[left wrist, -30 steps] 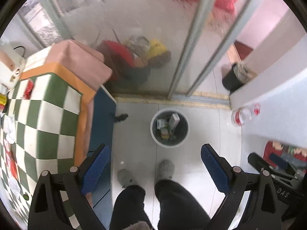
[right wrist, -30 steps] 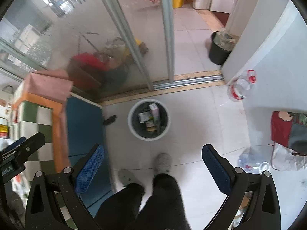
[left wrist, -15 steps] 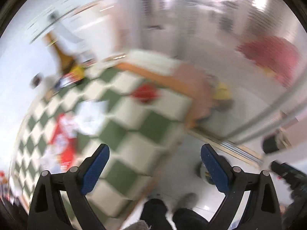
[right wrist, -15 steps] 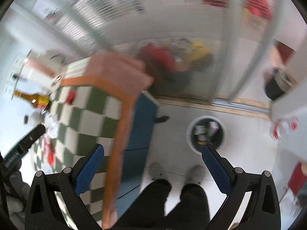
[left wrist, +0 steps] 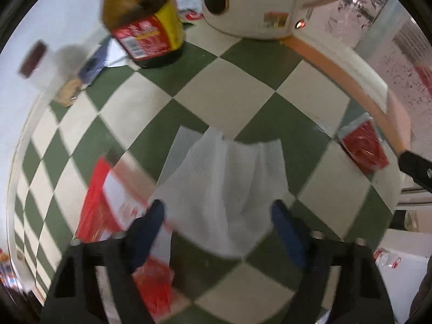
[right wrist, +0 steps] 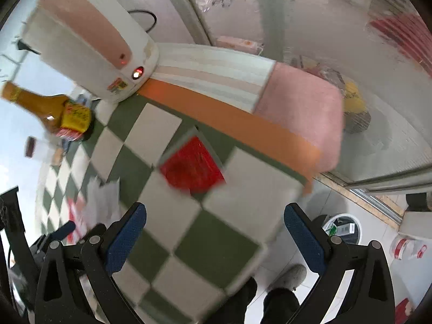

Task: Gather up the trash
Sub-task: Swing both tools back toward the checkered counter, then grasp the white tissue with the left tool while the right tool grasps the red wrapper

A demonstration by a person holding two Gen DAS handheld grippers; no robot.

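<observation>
The bench (left wrist: 235,100) wears a smooth cloth of green and cream squares with an orange band along its edge. A thin white tissue (left wrist: 224,186) lies crumpled on it, soft and wrinkly. The left gripper (left wrist: 217,214) hangs right over the tissue with its jaws wide apart, one blue pad on each side, holding nothing. Next to the tissue, on its left, lies a flat red and white wrapper (left wrist: 113,208), shiny and a bit blurred.

Farther off near the bench edge lies a small square red packet (right wrist: 193,166) in shiny plastic. The right gripper (right wrist: 214,225) is above the bench corner near this packet, its jaws wide apart too and holding nothing.

At the back of the bench stands a brown glass bottle (left wrist: 143,19) with a red and yellow label. Beside it sits a big round white kettle (right wrist: 89,43) with a pink stripe and a little red light. A clear jar with a dark lid (left wrist: 46,64) is near the bottle.

Down on the tiled floor is a round white bin (right wrist: 341,228) with a dark inside. Some small boxes and papers lie in it.
</observation>
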